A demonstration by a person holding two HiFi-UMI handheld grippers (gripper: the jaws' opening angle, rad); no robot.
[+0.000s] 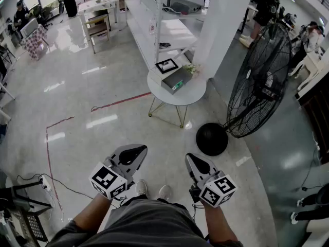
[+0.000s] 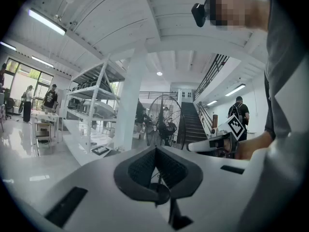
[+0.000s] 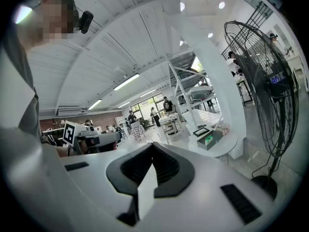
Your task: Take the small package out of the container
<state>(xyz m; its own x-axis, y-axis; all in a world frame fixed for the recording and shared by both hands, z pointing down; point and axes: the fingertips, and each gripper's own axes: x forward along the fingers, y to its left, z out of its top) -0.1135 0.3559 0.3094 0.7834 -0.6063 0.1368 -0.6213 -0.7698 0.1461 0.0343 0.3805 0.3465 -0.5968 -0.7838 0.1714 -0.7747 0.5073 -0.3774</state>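
Observation:
A grey open container point(image 1: 176, 80) stands on a round white table point(image 1: 193, 95) a few steps ahead of me, with a small green package point(image 1: 178, 87) showing inside it. The right gripper view shows the same container point(image 3: 211, 140) and its green package point(image 3: 208, 139) far off. Both grippers are held low by my waist, well short of the table. My left gripper point(image 1: 134, 152) is shut with nothing in it, its jaws meeting at the tip point(image 2: 155, 148). My right gripper point(image 1: 194, 161) is likewise shut and empty point(image 3: 153, 145).
A black-framed square card point(image 1: 167, 65) lies on the table beside the container. A large black floor fan point(image 1: 259, 81) with its round base point(image 1: 212, 139) stands to the right. A white pillar point(image 1: 223, 19) and white shelving point(image 1: 154, 30) rise behind the table. Cables point(image 1: 46, 181) trail on the floor at left.

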